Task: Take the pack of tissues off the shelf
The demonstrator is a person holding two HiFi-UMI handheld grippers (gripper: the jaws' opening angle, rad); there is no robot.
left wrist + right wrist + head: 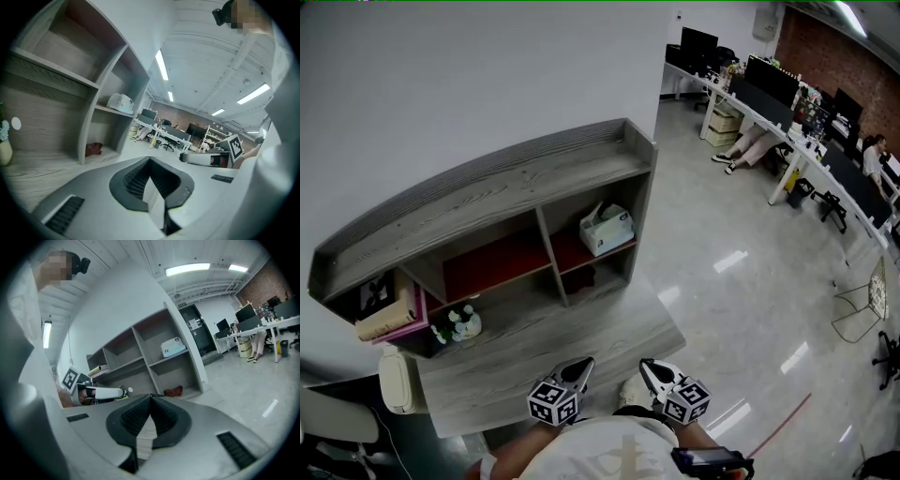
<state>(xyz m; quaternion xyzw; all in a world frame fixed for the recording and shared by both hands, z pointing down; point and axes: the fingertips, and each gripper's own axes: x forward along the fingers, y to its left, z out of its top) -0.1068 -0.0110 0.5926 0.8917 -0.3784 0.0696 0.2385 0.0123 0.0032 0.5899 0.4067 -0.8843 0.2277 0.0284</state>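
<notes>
The pack of tissues lies on the upper board of the right-hand column of the grey wooden shelf, alone in its compartment. Its long axis runs left to right along the board, and a long side faces out of the opening.

Both grippers are held low and close to the person's body at the near edge of the scene, side by side. They point toward the shelf, tipped slightly downward, and are well apart from the pack. The left gripper has its jaws clenched together with nothing between them, and the right gripper is likewise closed and empty.

The head view shows the whole layout from above: a small vase of flowers on the lower level to the left, and a pink-edged book in the far-left compartment.

Each gripper view shows the other gripper from the side, which the head view does not give. They also show a dark red object in the compartment directly under the pack, and rows of office desks far to the right.
</notes>
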